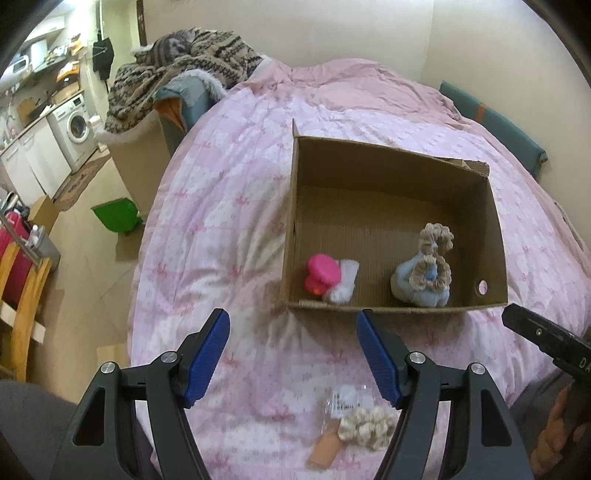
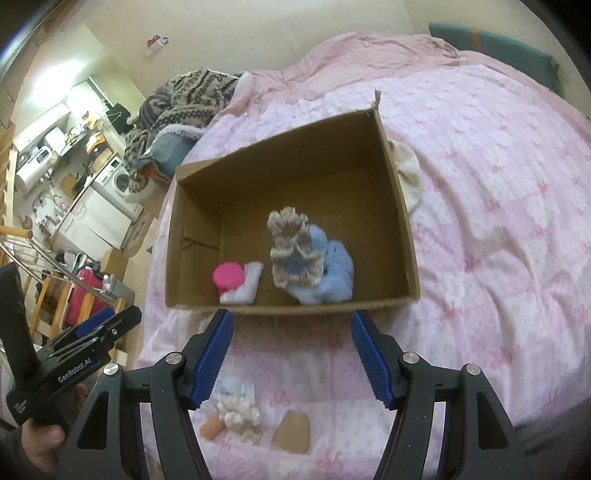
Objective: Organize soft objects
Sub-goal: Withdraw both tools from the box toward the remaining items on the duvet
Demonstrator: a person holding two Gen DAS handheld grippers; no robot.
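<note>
I see a bed (image 1: pixel 229 206) under a pink patterned quilt, cream walls (image 1: pixel 332 29) behind. Left of it: beige floor (image 1: pixel 88 258), green bin (image 1: pixel 116 216), white washing machine (image 1: pixel 75 127) among white cabinets (image 1: pixel 33 162). Knitted blanket (image 1: pixel 184 66) heaped beside the bed. Wooden chair (image 1: pixel 22 295) nearest me.

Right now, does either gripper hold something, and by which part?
Nothing is held. The left gripper and right gripper are both open and empty above the bed, near the box.
</note>
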